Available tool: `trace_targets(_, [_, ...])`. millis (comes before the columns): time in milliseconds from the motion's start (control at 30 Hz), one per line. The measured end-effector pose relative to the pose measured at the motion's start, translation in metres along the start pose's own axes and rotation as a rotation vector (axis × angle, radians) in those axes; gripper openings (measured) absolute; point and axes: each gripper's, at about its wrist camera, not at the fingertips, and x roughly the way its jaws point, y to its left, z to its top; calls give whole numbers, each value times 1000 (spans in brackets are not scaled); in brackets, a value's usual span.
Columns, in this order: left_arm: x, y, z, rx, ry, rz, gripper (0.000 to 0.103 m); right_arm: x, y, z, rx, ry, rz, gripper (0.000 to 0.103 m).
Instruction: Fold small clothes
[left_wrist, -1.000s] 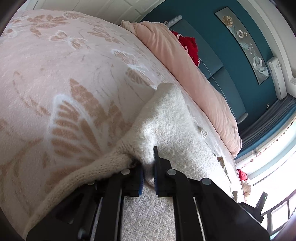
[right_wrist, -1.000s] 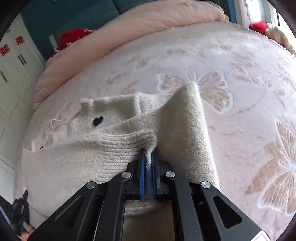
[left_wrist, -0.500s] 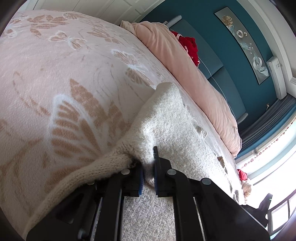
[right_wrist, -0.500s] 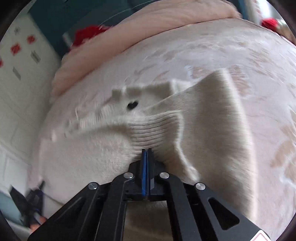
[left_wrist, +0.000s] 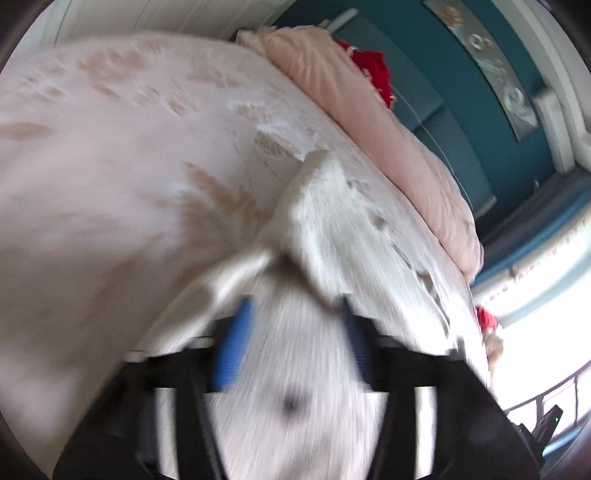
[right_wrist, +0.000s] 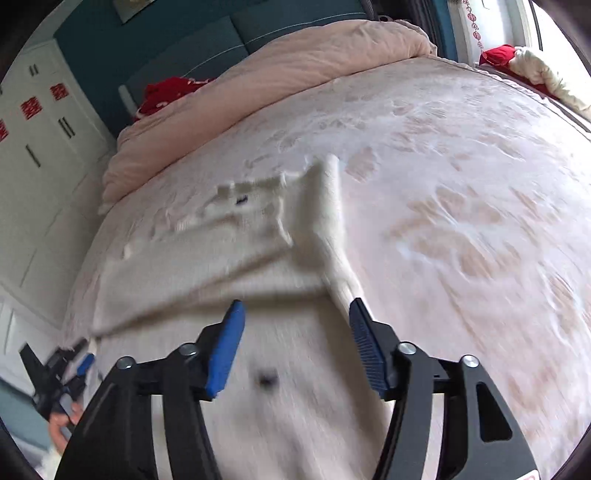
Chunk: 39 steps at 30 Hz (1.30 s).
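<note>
Both jaws have just been opened: left gripper (left_wrist: 291, 343) & right gripper (right_wrist: 295, 343) are held wide, nothing gripped. The sweater (right_wrist: 229, 266) is left lying on the bed (right_wrist: 461, 184) below them, sleeve folded in; next fold prob. due.

Left wrist view heavily motion-blurred; left hand-held gripper (left_wrist: 293, 343) smeared, pad edges unclear; sweater (left_wrist: 332, 236) near end cut by bottom edge, dark spot on it too blurred to identify; right wrist view: sweater (right_wrist: 236, 258) lower part blurred, runs out of frame; small dark mark near collar too small to tell; bed (right_wrist: 480, 184) cut at right edge.
</note>
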Motion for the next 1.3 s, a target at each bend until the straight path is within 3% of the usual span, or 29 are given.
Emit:
trace_targets(67, [-47,15,-17,-39,7,3,92,-29,-15,-45,-3,45,-13,63])
trace_targets(133, [-86,39,-37,-98,56,2,92,-50,-32,-84,15,91,-16,63])
trace_targets(267, [-121,70,-74,-127,140,33,92,-69,-51,-150,76,162,16,63])
trace_targets(333, [-135,70,-90,-84,110,17,92,-69,-55,-173,110,191,50,64])
trace_targets(500, [-130,60,-105,-98,127,-4,93,-59,-43,-182,189,183,224,64])
trace_targets(567, [-125,53,-106,-87,146,7,92,-49,-38,-182,208,192,231,64])
trace_targets(633, [-117,45,-102,-91,182,-2,79,-46,-37,-184,236,172,239,64])
trace_targets(667, [-112,45,-102,-101,213,-18,53,-46,-38,-183,247,168,247,61])
trace_targets(700, [-105,46,-103,-113,257,-8,31,-44,-38,-182,262,165,252,38])
trace_targets(733, [-102,47,-103,-119,277,10,20,-41,-38,-180,272,177,263,17])
trace_targets(767, [-98,48,-102,-131,298,36,11,-38,-38,-177,286,205,267,11])
trace_targets(933, [-122,39,-92,-123,272,44,7,-60,-22,-164,220,161,242,9])
trace_targets(1100, [-175,20,-81,-41,244,22,6,-122,3,-151,63,108,271,7])
trace_targets(1233, [-220,2,-83,100,286,28,6,-159,11,-160,-85,159,255,7])
trace_targets(1300, [-238,2,-93,149,334,41,6,-175,10,-173,-160,231,239,7])
